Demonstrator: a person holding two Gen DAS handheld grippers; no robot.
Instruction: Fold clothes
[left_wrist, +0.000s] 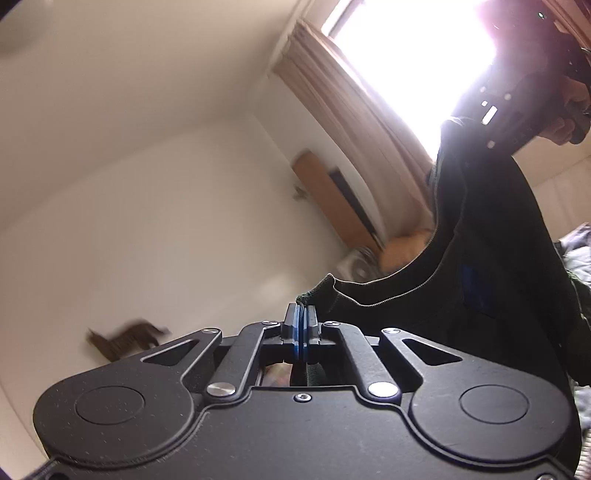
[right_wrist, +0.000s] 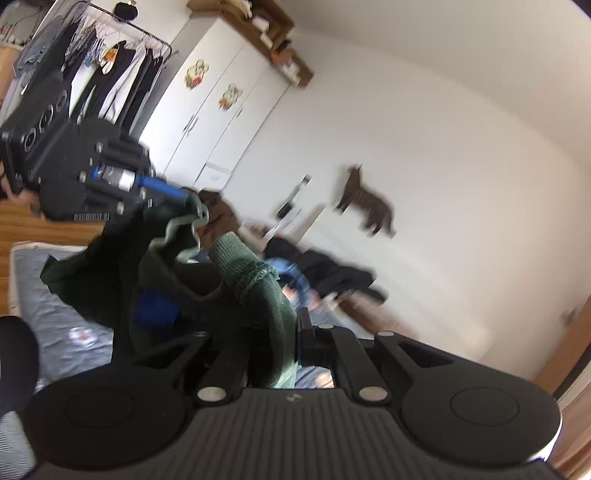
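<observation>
A dark green sweater (left_wrist: 498, 258) with a blue patch hangs in the air, stretched between both grippers. My left gripper (left_wrist: 300, 314) is shut on one edge of the sweater near its neckline. In the right wrist view the left gripper (right_wrist: 173, 192) shows at upper left, pinching the sweater (right_wrist: 177, 280). My right gripper (right_wrist: 284, 332) is shut on a thick ribbed fold of the sweater that drapes over its left finger. The right gripper (left_wrist: 517, 92) also shows in the left wrist view at upper right, backlit by the window.
A grey bedspread (right_wrist: 48, 302) lies below, with more dark and blue clothes (right_wrist: 325, 273) piled behind. A clothes rack (right_wrist: 110, 55) and a white wardrobe (right_wrist: 214, 103) stand at the back. A bright window with beige curtains (left_wrist: 351, 110) is ahead of the left gripper.
</observation>
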